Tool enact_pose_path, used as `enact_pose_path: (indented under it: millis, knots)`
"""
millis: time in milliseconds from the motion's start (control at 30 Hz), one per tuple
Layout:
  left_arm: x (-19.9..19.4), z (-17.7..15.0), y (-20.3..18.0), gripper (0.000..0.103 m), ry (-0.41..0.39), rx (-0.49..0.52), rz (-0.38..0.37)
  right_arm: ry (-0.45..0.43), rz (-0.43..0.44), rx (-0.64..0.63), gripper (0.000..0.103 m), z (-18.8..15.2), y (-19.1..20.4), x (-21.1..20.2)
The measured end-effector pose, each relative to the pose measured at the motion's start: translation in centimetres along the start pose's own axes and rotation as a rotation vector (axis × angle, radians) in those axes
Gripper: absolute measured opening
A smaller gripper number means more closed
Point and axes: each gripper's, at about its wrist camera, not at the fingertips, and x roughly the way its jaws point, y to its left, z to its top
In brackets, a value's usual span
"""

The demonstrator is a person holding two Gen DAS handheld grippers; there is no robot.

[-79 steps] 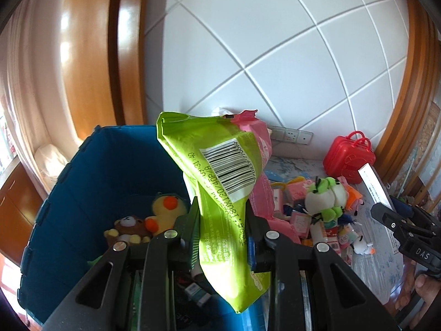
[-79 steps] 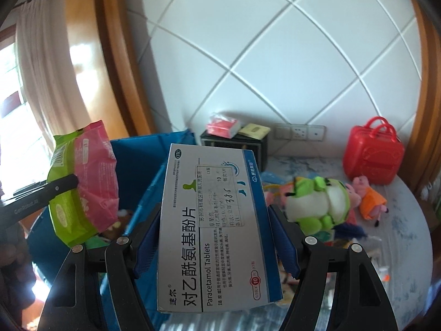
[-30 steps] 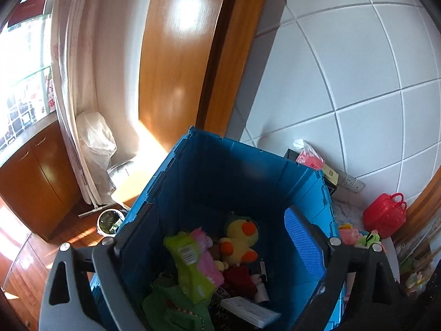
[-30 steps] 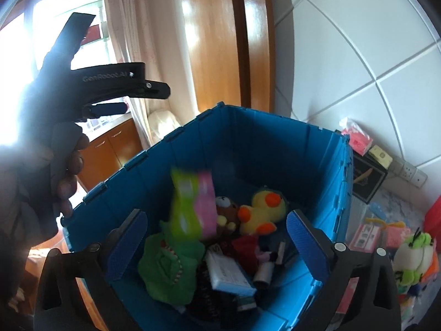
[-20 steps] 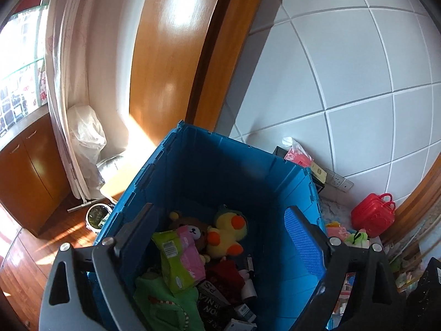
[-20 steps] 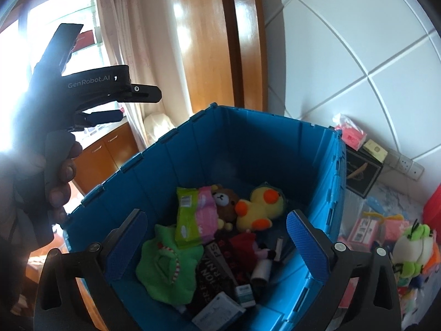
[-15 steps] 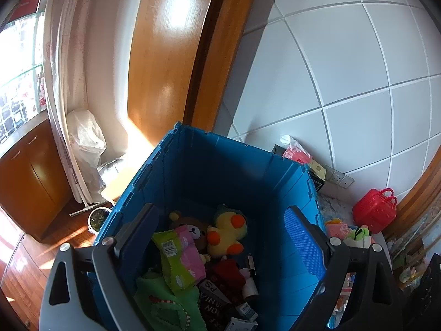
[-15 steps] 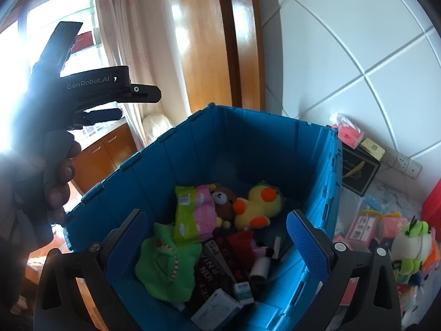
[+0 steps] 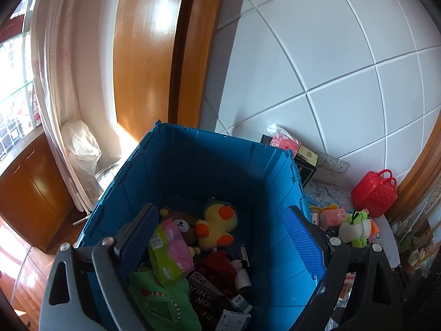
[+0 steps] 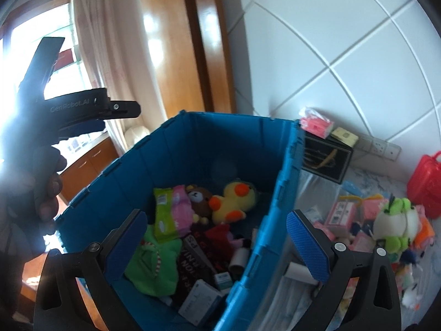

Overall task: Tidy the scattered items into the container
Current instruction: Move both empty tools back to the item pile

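Both grippers hang above the blue crate (image 9: 209,165) with nothing in them: the left gripper (image 9: 220,237) has its padded fingers spread wide over the crate's interior, and the right gripper (image 10: 215,237) is just as wide apart, straddling the crate's right-hand wall in the lower centre of its frame. Inside lie a yellow duck plush (image 10: 234,197), a brown bear plush (image 10: 197,197), a green-and-pink snack packet (image 10: 171,215), a green cloth (image 9: 162,300) and small white boxes (image 10: 201,300). Much is left outside — at the right of the right wrist view a green frog plush (image 10: 394,220), pink cartons (image 10: 341,212) and a red toy suitcase (image 10: 427,184) crowd the tabletop (image 10: 358,176). The risk I see is in the next reach: the pile is tightly packed, so a wide grab may pinch two things or knock a neighbour off the table edge, and a finger swinging right could clip the crate wall — lifting clear first looks wise
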Motion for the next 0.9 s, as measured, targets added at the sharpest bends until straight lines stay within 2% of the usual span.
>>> enact_pose_path:
  millis: [333,633,900]
  knots:
    - [1.7,-1.9,-9.6,0.094,0.040,0.065,-0.080,0.000,-0.127,0.099,0.103,-2.6,-8.7,-5.4]
    - [3.5,-5.1,-20.8,0.094,0.095,0.146,-0.141,0.008,-0.274,0.233,0.103,-6.3,-21.0,-11.6]
    - [5.8,-9.4,-29.1,0.094,0.165,0.187,-0.155,0.043,-0.331,0.273,0.103,-9.5,-30.1,-15.1]
